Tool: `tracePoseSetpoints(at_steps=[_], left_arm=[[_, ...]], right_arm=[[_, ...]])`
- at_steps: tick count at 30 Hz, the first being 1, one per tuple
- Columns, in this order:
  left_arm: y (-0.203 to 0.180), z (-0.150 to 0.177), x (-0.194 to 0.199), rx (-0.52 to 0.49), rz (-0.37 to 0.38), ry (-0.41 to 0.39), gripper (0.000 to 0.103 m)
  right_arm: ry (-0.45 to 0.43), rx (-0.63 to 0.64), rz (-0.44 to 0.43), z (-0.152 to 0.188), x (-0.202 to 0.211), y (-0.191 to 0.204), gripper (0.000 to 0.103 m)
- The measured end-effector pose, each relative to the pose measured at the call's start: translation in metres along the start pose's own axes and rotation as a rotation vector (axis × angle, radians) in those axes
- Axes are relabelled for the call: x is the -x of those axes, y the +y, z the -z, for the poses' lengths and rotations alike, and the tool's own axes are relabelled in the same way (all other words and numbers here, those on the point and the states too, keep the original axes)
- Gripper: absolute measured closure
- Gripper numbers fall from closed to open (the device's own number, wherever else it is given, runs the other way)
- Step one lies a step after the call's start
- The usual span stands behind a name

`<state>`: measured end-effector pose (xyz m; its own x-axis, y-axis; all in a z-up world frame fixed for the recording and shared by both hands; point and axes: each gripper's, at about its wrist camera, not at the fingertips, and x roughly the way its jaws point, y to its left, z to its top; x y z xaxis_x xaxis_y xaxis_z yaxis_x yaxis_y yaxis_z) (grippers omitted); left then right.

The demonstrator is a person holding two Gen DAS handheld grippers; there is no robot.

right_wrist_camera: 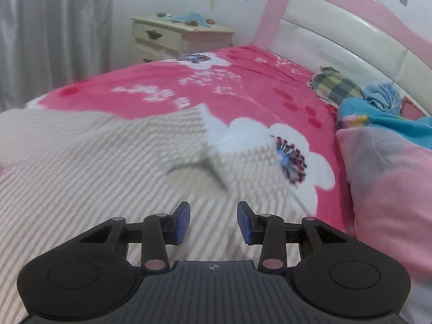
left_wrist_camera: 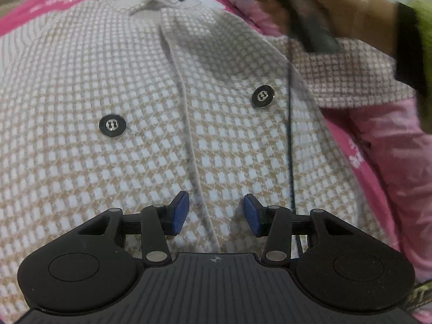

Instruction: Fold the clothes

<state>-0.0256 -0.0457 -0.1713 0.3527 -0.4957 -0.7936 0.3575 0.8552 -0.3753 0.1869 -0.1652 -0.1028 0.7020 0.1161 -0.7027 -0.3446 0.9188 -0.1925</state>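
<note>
My left gripper (left_wrist_camera: 216, 213) hangs over the checked jacket (left_wrist_camera: 108, 86), its blue pads wide apart with nothing between them, straddling the front seam (left_wrist_camera: 186, 124) that runs up the middle of the cloth. To the left of that seam sits one black button (left_wrist_camera: 112, 125); to the right, a little higher, sits another black button (left_wrist_camera: 262, 96). The jacket lies spread on the pink blanket (left_wrist_camera: 378, 145), which shows along its right edge. Up at the top right, my right hand (left_wrist_camera: 318, 8) grips the handle of the other tool, blurred, above the jacket's upper part.

From my right gripper (right_wrist_camera: 213, 222), the pads also stand wide apart and empty, above the pale cloth of the jacket (right_wrist_camera: 81, 162), whose collar area is blurred. Beyond it the blanket (right_wrist_camera: 162, 81) covers the bed. A cream nightstand (right_wrist_camera: 178, 35) stands by the wall at the back. Further right are the pink headboard (right_wrist_camera: 337, 27) and a heap of bedding (right_wrist_camera: 383, 113).
</note>
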Motion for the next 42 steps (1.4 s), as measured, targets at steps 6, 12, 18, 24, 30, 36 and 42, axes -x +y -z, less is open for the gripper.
tracePoseSetpoints(at_steps=[6,12,18,24,30,36,42], left_arm=[[0.011,-0.006,-0.001,0.052,0.053,-0.002,0.059],[0.011,-0.01,-0.005,0.053,0.068,-0.012,0.064],[0.011,-0.008,-0.007,0.04,0.091,-0.043,0.086],[0.023,-0.003,0.004,0.102,0.178,-0.073,0.1],[0.032,0.002,0.026,0.174,0.229,-0.111,0.1],[0.039,0.01,0.043,0.224,0.274,-0.127,0.101],[0.051,0.015,0.038,0.31,0.229,-0.114,0.101]], right_arm=[[0.046,-0.025,0.05,-0.027,-0.074,-0.006,0.063],[0.1,-0.012,0.068,-0.025,-0.11,-0.011,0.083],[-0.102,-0.194,0.041,-0.015,-0.061,-0.046,0.092],[-0.273,-0.294,-0.072,-0.017,-0.013,-0.062,0.092],[-0.26,-0.257,-0.096,-0.034,-0.031,-0.042,0.092],[-0.249,-0.295,-0.145,-0.037,-0.043,-0.021,0.092],[-0.204,-0.264,-0.165,-0.04,-0.077,0.01,0.092]])
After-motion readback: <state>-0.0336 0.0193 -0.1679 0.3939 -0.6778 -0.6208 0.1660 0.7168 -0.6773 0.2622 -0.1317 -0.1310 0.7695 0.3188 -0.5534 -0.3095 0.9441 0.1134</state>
